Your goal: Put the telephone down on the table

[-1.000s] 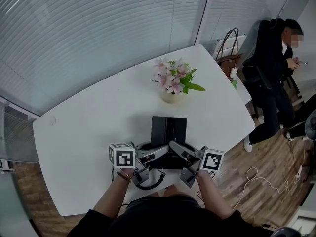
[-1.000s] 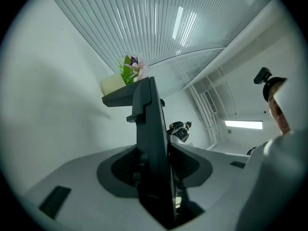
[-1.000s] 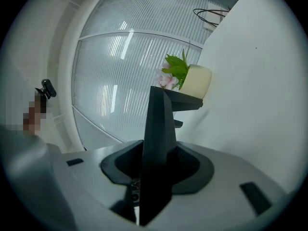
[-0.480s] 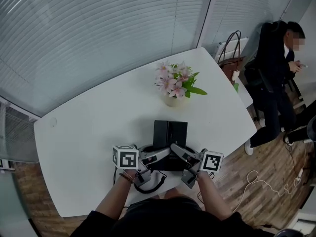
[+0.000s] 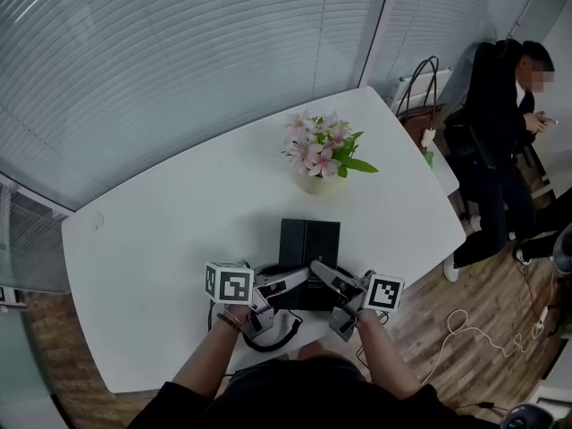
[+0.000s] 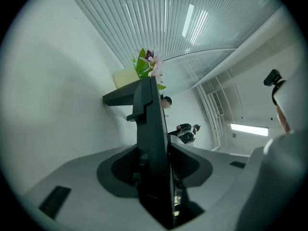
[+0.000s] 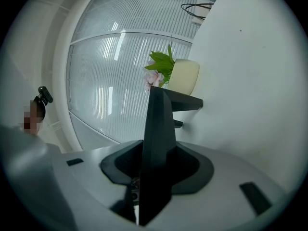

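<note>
The black telephone (image 5: pixel 308 242) is near the front edge of the white table (image 5: pixel 161 239), and both grippers hold its near end. My left gripper (image 5: pixel 295 281) reaches in from the left, shut on the telephone. My right gripper (image 5: pixel 323 273) comes from the right, also shut on it. In the left gripper view the telephone (image 6: pixel 151 138) stands edge-on between the pads of the left gripper (image 6: pixel 156 174). The right gripper view shows the telephone (image 7: pixel 159 134) clamped the same way in the right gripper (image 7: pixel 155 174). Whether its base touches the table I cannot tell.
A black cord (image 5: pixel 273 336) loops off the telephone by the table's front edge. A vase of pink flowers (image 5: pixel 315 179) stands beyond the telephone. A person (image 5: pixel 500 123) sits past the table's right end, beside a brown handbag (image 5: pixel 418 107). Window blinds run behind the table.
</note>
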{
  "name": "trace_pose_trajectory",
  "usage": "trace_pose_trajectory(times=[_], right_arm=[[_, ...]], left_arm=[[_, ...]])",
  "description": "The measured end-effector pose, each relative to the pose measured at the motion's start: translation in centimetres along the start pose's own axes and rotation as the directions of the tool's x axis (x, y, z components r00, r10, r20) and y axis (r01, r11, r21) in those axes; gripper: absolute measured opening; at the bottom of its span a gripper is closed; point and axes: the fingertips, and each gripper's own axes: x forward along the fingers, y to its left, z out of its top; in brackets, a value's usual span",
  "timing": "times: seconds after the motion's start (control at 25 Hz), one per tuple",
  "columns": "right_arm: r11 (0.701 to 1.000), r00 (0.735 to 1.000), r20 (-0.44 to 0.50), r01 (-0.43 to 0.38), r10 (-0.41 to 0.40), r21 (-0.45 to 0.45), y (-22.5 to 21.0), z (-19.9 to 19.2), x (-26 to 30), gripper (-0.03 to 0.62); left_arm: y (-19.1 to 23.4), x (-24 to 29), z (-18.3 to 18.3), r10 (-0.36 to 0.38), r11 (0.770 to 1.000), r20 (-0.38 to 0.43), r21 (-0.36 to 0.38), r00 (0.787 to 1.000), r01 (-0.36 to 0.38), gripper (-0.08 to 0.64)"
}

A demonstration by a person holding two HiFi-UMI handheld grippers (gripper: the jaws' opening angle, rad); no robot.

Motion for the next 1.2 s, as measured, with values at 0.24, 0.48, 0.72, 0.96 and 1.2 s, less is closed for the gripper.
trace_pose_trajectory(times=[0.24,0.48,0.72,0.96,1.2], right_arm=[[1.0,1.0,-0.008,-0.001,0.001,-0.007,0.3,-0.2,0.0,0.172],[1.0,1.0,-0.018,0.016,-0.017,-0.006,0.0,-0.4,0.0,0.17],[0.999,0.999,-0.025,0.04,-0.04,-0.009,-0.2,-0.5,0.0,0.176],[0.991,0.993,-0.041,0.108,-0.112,-0.078,-0.5,-0.6,-0.4,0.193],[0.967,0.98,-0.053,0.178,-0.19,-0.18,-1.8,0.1,-0.9,0.209]], left_arm=[[0.1,-0.2,-0.3,0.015,1.0,-0.009,-0.01,1.0,-0.015,0.203],[0.1,-0.2,-0.6,0.028,0.999,-0.022,-0.044,0.999,-0.028,0.218],[0.4,-0.4,-0.7,0.059,0.998,-0.024,-0.037,0.998,-0.06,0.229],[0.6,-0.6,-0.8,0.099,0.995,-0.038,-0.015,0.994,-0.1,0.239],[1.1,-0.6,-0.6,0.144,0.99,-0.046,0.014,0.988,-0.144,0.249]])
